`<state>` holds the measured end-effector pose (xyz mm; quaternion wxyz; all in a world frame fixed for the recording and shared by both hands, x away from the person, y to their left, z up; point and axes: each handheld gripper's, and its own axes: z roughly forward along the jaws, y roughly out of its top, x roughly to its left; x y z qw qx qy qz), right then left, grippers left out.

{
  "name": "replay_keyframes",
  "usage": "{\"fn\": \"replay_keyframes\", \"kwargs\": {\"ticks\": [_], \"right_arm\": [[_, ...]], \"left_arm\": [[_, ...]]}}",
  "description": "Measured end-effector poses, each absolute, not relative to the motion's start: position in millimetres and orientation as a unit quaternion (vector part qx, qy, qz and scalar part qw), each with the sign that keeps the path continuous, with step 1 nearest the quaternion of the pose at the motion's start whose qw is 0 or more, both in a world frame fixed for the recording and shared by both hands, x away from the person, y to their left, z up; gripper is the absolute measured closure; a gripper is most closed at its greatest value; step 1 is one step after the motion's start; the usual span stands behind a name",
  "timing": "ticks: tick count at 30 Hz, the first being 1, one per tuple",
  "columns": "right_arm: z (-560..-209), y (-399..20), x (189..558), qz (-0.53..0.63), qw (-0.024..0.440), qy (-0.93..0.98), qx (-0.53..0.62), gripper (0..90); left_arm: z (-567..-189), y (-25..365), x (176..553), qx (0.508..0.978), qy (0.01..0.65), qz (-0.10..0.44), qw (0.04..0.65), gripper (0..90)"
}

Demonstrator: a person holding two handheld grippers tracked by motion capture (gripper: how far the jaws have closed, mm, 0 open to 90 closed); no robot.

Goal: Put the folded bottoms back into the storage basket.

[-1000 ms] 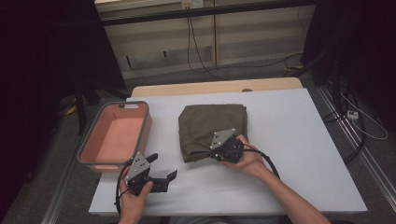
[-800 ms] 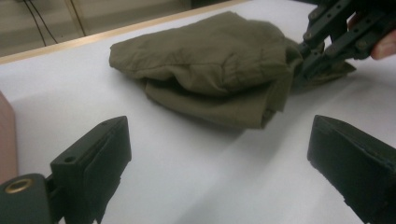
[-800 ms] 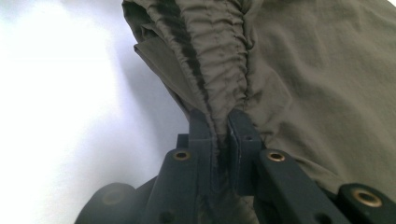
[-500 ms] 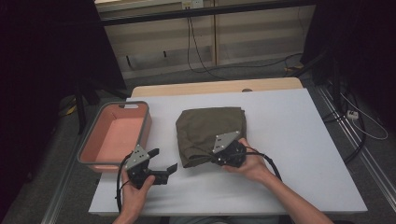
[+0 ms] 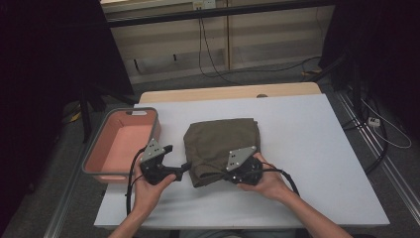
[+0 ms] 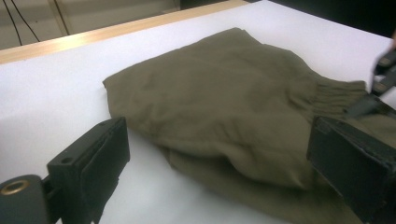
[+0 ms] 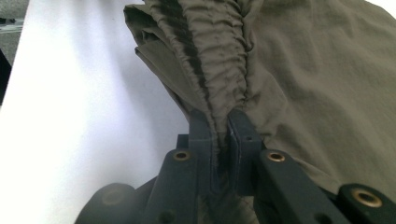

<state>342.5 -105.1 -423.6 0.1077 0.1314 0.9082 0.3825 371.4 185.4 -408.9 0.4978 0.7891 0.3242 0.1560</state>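
Note:
A folded olive-green garment (image 5: 223, 146) lies in the middle of the white table (image 5: 307, 148). My right gripper (image 5: 224, 174) is at its near edge, shut on the gathered elastic waistband (image 7: 219, 79), which bunches between the two jaws. My left gripper (image 5: 179, 159) is just left of the garment with its jaws wide open and nothing between them; in the left gripper view the garment (image 6: 224, 107) lies ahead between the two black jaws, and the right one overlaps its near corner.
A pink bin with a grey rim (image 5: 121, 144) stands at the table's left side, beside my left hand. A wooden strip (image 5: 228, 92) runs along the table's far edge, and cables (image 5: 381, 130) lie on the floor to the right.
My left gripper has moved right and a little away from the table's front edge, up to the garment's left side. My right gripper keeps its hold and has shifted slightly.

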Motion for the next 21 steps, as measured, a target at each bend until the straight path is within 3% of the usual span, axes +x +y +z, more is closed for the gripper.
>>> {"fn": "replay_keyframes", "kwargs": {"ticks": [6, 9, 12, 21], "right_arm": [[-421.8, -104.0, 336.0, 0.386, 0.103, 0.908, 0.126, 82.6], [-422.4, -103.5, 333.1, 0.386, 0.101, 0.909, 0.124, 82.6], [-422.0, -103.3, 331.5, 0.387, 0.099, 0.909, 0.122, 82.6], [-421.1, -100.8, 326.1, 0.390, 0.095, 0.908, 0.118, 82.6]], "left_arm": [[-408.7, 174.5, 391.7, 0.798, 0.327, 0.151, 0.483, 6.1], [-407.0, 171.7, 400.6, 0.801, 0.327, 0.183, 0.467, 6.3], [-409.2, 172.4, 410.9, 0.794, 0.347, 0.157, 0.474, 6.2], [-414.4, 161.1, 435.6, 0.807, 0.343, 0.162, 0.453, 6.1]]}}
